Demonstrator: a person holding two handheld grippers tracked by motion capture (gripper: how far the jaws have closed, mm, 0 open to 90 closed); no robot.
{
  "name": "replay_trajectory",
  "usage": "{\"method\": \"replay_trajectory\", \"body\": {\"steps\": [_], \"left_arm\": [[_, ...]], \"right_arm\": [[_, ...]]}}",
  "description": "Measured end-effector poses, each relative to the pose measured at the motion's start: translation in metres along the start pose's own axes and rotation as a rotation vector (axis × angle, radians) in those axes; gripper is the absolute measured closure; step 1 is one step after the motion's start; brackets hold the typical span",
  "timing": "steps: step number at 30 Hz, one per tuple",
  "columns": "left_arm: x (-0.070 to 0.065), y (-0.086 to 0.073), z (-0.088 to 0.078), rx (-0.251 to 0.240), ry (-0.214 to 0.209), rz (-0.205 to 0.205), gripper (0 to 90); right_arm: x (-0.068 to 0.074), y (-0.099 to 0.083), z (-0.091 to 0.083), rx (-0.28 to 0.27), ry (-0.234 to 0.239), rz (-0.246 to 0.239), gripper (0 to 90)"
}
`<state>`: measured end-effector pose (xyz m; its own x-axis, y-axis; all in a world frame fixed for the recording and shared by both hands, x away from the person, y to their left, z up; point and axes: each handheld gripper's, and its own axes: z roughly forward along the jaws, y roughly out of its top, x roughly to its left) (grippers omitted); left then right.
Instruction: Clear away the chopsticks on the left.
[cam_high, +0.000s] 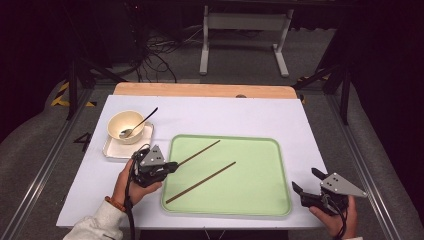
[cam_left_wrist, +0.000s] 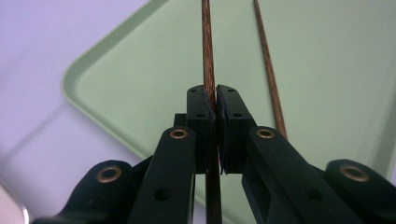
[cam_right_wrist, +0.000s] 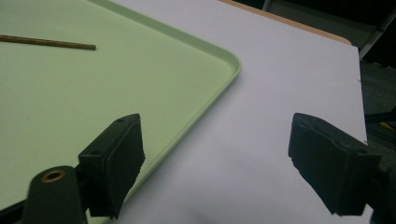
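Two brown chopsticks lie over a light green tray (cam_high: 270, 150). My left gripper (cam_high: 172, 166) sits at the tray's left rim, shut on the near end of one chopstick (cam_high: 200, 152), which points up and to the right over the tray. In the left gripper view that chopstick (cam_left_wrist: 208, 51) runs straight up from between the closed pads. The second chopstick (cam_high: 202, 182) (cam_left_wrist: 268, 60) lies flat in the tray beside it. My right gripper (cam_high: 306, 181) rests open on the white table just off the tray's right front corner, nothing between its pads (cam_right_wrist: 119, 163).
A cream bowl (cam_high: 126, 126) with a spoon (cam_high: 140, 122) in it stands on a small white square plate (cam_high: 112, 150) left of the tray. The white tabletop (cam_high: 235, 117) ends at a wooden strip at the back. A table frame and cables stand beyond.
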<state>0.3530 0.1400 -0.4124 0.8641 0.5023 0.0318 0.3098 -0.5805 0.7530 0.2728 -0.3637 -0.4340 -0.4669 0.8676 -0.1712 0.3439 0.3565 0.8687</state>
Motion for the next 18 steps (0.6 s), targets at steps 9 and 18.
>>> {"method": "replay_trajectory", "body": {"steps": [9,18], "left_arm": [[-0.021,0.007,0.022,0.033,-0.029,0.007,85.1],[-0.032,0.006,0.033,0.077,-0.04,-0.001,85.1]], "right_arm": [[0.0,0.0,0.0,0.001,0.0,-0.003,18.6],[0.0,0.0,0.0,0.0,-0.001,-0.005,18.6]]}}
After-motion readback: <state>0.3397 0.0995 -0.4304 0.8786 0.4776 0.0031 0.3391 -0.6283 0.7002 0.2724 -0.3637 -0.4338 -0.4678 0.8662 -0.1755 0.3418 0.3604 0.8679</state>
